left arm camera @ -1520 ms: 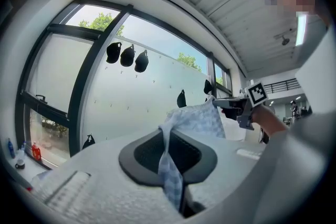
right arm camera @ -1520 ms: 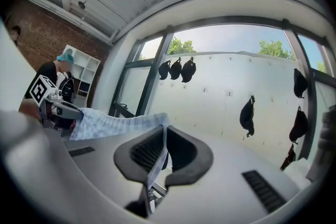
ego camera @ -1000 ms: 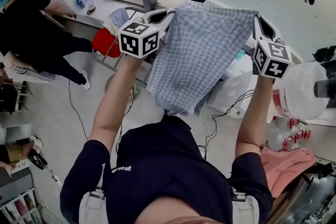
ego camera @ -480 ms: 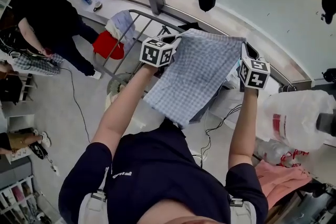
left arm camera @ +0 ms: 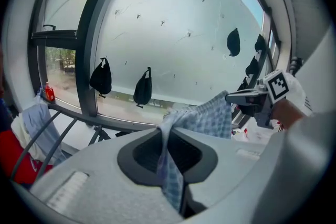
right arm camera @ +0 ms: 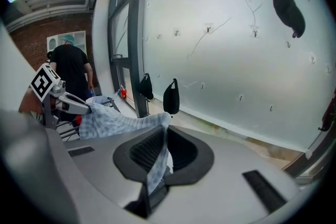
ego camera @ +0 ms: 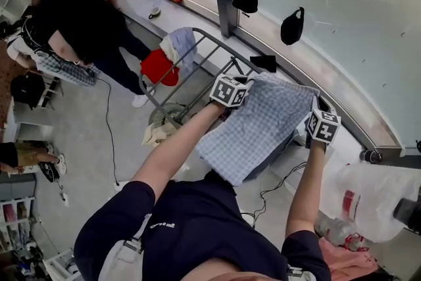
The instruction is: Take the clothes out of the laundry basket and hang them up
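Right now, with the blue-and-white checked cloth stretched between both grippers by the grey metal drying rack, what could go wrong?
1. The left gripper and right gripper each pinch only a thin edge of the blue-and-white checked cloth, so it might slip free.
2. Its loose lower part hangs unevenly and may bunch on the rail of the grey metal drying rack.

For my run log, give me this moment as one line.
left gripper: shut on checked cloth | right gripper: shut on same cloth | cloth: spread between them | hung: not yet
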`<state>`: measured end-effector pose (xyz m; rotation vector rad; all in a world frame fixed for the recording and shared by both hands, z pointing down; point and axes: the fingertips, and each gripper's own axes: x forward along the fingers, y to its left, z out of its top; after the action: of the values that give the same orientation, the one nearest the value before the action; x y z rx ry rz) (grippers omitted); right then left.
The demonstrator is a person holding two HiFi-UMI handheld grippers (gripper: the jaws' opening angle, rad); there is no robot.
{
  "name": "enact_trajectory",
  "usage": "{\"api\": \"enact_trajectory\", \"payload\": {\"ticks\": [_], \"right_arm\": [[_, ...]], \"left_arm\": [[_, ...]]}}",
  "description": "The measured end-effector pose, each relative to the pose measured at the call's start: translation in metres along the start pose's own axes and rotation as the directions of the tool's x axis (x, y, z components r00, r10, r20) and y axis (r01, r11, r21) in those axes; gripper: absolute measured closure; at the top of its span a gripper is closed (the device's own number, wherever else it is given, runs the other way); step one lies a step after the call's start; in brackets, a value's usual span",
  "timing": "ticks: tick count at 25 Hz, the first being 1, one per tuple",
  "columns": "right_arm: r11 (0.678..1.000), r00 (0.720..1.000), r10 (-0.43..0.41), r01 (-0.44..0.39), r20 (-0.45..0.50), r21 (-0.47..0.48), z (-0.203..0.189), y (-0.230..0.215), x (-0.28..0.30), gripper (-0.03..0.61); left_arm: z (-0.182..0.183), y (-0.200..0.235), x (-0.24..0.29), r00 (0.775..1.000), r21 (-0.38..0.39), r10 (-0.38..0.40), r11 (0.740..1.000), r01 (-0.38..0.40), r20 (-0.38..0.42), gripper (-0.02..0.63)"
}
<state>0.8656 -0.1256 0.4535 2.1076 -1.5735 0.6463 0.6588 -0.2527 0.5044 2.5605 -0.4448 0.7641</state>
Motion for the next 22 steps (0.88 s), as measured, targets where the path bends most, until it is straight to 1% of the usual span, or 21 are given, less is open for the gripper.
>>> {"api": "enact_trajectory", "payload": {"ticks": [1,2,4,5,7,11,14,17,22], "right_arm": [[1.000,1.000,0.004,-0.004,-0.007,0.005,-0.001,0.001,0.005,0.548],[1.000,1.000,0.015,-0.015,-0.016,0.008,-0.002,0.003,0.011,0.524],[0.999,0.998,0.044,-0.043,-0.041,0.012,-0.005,0.008,0.022,0.355],[0.998,0.997,0.055,-0.055,-0.054,0.012,-0.008,0.009,0.026,0.298],[0.998,0.995,0.070,-0.070,-0.067,0.007,-0.012,0.011,0.029,0.258],[0.992,0.990,0.123,-0.122,-0.064,0.021,-0.017,0.016,0.032,0.229],[0.993,0.992,0.113,-0.112,-0.053,0.030,-0.016,0.014,0.028,0.229],[0.994,0.994,0.104,-0.103,-0.041,0.037,-0.013,0.018,0.023,0.229],[0.994,0.994,0.106,-0.106,-0.013,0.017,-0.004,0.039,0.008,0.229]], "left_arm": [[0.000,0.003,0.001,1.000,0.004,0.006,1.000,-0.006,-0.001,0.581],[0.000,0.007,0.002,1.000,0.006,0.015,1.000,-0.015,-0.006,0.567],[-0.004,0.015,0.003,0.999,0.003,0.028,1.000,-0.028,-0.026,0.399],[-0.007,0.018,0.003,0.999,0.000,0.033,0.999,-0.033,-0.035,0.367],[-0.014,0.024,0.003,0.998,0.002,0.042,0.999,-0.042,-0.050,0.342],[-0.019,0.032,-0.001,0.997,0.018,0.045,0.999,-0.044,-0.055,0.313],[-0.017,0.036,-0.006,0.998,0.017,0.047,0.999,-0.047,-0.045,0.311],[-0.013,0.035,-0.016,0.999,0.004,0.034,0.999,-0.034,-0.022,0.311],[-0.012,0.023,-0.039,1.000,-0.004,0.002,1.000,-0.002,0.029,0.311]]}}
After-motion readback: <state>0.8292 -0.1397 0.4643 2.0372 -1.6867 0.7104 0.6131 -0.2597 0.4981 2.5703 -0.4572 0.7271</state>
